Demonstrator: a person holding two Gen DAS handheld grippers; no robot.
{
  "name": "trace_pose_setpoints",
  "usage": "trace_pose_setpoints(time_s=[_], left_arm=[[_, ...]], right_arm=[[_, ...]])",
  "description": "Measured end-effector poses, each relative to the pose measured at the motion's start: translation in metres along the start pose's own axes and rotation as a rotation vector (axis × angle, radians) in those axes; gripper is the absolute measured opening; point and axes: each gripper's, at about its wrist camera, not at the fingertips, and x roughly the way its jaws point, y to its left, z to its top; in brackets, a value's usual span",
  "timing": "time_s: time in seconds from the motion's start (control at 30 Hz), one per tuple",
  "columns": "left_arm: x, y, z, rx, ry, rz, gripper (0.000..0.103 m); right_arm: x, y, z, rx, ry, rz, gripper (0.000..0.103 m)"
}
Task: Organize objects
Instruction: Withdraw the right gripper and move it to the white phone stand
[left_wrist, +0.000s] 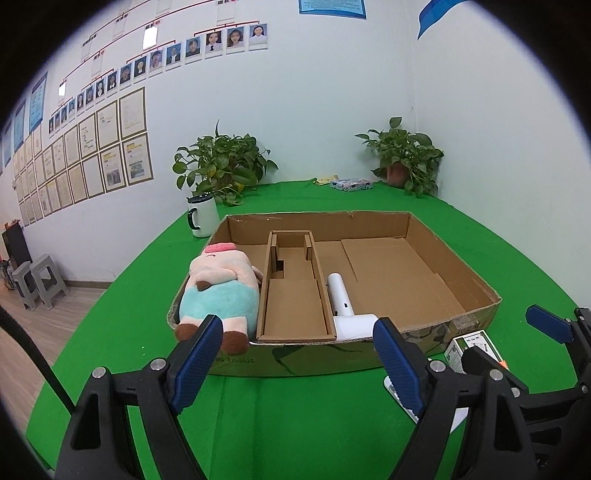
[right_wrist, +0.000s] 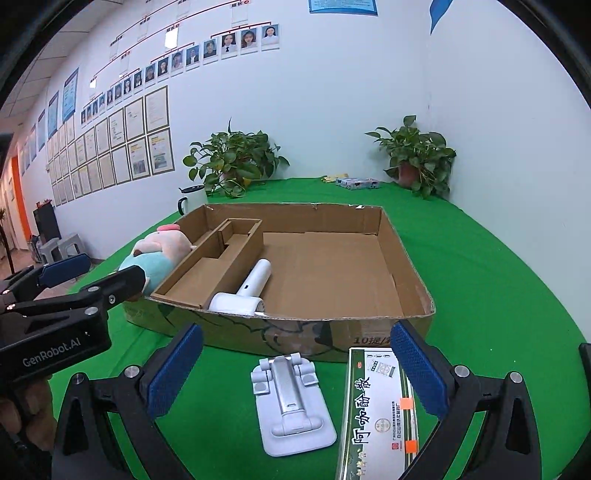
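A shallow cardboard box is sat in the middle of a green-covered table, open side up. Inside it, a narrow cardboard insert is fitted left of centre, running near to far. A plush pig toy is tucked into the leftmost compartment, feet toward the near wall and partly spilling over the box's left edge. A white handheld device is laid just right of the insert, its wide head against the near wall and its handle pointing far. The big right-hand section of the box is bare cardboard.

Outside the box, on the near side, a white folding stand is lying flat on the cloth, and just to its right a green-and-white medicine box is laid lengthwise.

The left gripper is held released, blue pads spread wide with nothing between them, hovering over the cloth near the box's front wall. The right gripper is likewise spread apart and nothing is pinched; the stand is framed between its pads and the medicine box is partly overlapped by the right pad.

Further back, a white mug is parked left of the box, two potted plants are set against the wall, and a tissue pack is lying at the far edge.
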Motion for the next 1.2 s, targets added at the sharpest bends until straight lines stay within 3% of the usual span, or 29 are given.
trace_pose_setpoints(time_s=[0.47,0.57,0.67,0.8,0.97,1.2], left_arm=[[0.006,0.001,-0.005,-0.004,0.004,0.010,0.083],[0.007,0.003,-0.007,-0.003,0.013,-0.001,0.083],[0.010,0.009,-0.014,-0.011,0.043,-0.034,0.084],[0.022,0.017,-0.029,-0.040,0.110,-0.091,0.083],[0.037,0.018,-0.044,-0.061,0.188,-0.132,0.083],[0.046,0.018,-0.051,-0.080,0.233,-0.178,0.083]], right_arm=[[-0.011,-0.011,-0.001,0.013,-0.018,0.056,0.102],[-0.016,-0.013,-0.005,0.010,-0.029,0.112,0.102],[-0.025,-0.006,-0.019,-0.042,-0.021,0.243,0.102],[-0.018,0.014,-0.054,-0.097,0.070,0.376,0.102],[0.017,0.021,-0.072,-0.056,0.181,0.369,0.102],[0.067,0.005,-0.061,-0.043,0.279,0.239,0.102]])
